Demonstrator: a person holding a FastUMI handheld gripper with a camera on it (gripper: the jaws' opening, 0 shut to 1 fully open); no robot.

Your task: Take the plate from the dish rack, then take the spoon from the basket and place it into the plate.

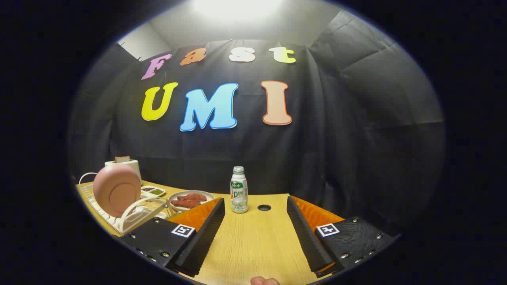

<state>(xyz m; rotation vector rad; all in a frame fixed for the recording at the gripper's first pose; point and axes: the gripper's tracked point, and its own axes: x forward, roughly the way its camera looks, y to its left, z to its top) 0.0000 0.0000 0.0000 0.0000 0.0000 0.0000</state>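
Held level above the wooden surface [253, 245], the claw [255, 221] is seen spread wide, with nothing gripped between its fingers; only bare wood lies in the gap. A fingertip of the person's hand [264, 281] is glimpsed at the near edge, below the fingers. Just beyond the fingers a small bottle [239, 190] stands upright beside a dark hole [264, 207] in the surface. Off past the left finger, the pink plate [117, 190] is propped on edge in the white dish rack [134, 215]. It is judged stiff, smooth and probably slippery, breakable if ceramic, so its exposed upper rim should be pinched firmly and lifted straight up out of the slots. Behind the rack a dish of sausages [189, 200], a small tray [152, 191] and a toaster [124, 163] can be made out. The spoon and basket cannot be made out.
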